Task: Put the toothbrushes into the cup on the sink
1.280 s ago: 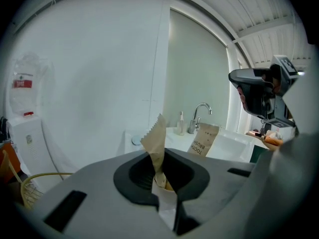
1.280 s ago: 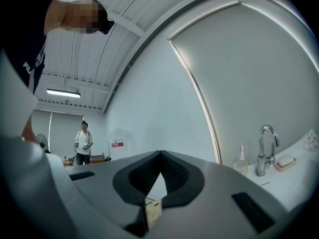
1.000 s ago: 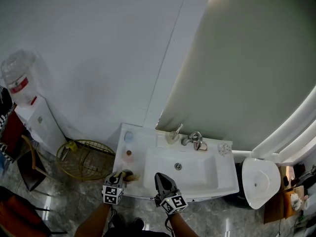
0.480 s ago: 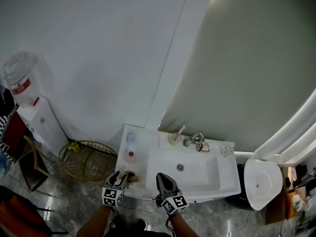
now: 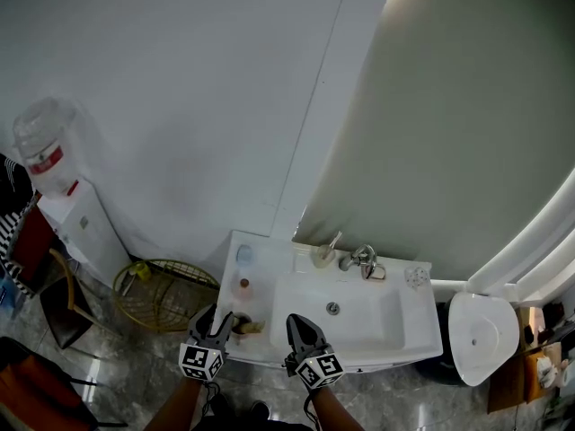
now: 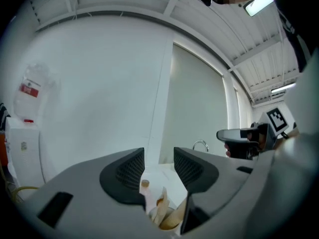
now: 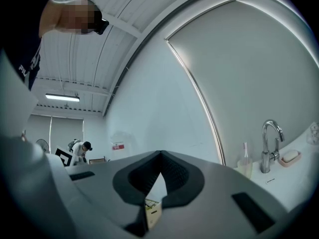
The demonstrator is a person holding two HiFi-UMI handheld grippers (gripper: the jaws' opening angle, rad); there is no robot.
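A tan cup [image 6: 169, 223] holding pale, wooden-handled toothbrushes [image 6: 149, 195] stands at the front left corner of the white counter [image 5: 269, 259], low in the frame's centre. The left gripper [image 5: 220, 316] hangs just above it. Its jaws have just been opening and stand wide, pads touching nothing, brush ends showing below the gap. The right gripper [image 5: 295, 320], closed on nothing, sits at the front edge of the basin [image 5: 346, 317]. A wire basket [image 5: 166, 292] stands beside the counter's left edge.

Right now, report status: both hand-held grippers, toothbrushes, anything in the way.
Left hand-held gripper jaws just been opening, nothing gripped. Right hand-held gripper shut, empty. Toothbrushes standing in cup below left jaws. No obstruction seen.
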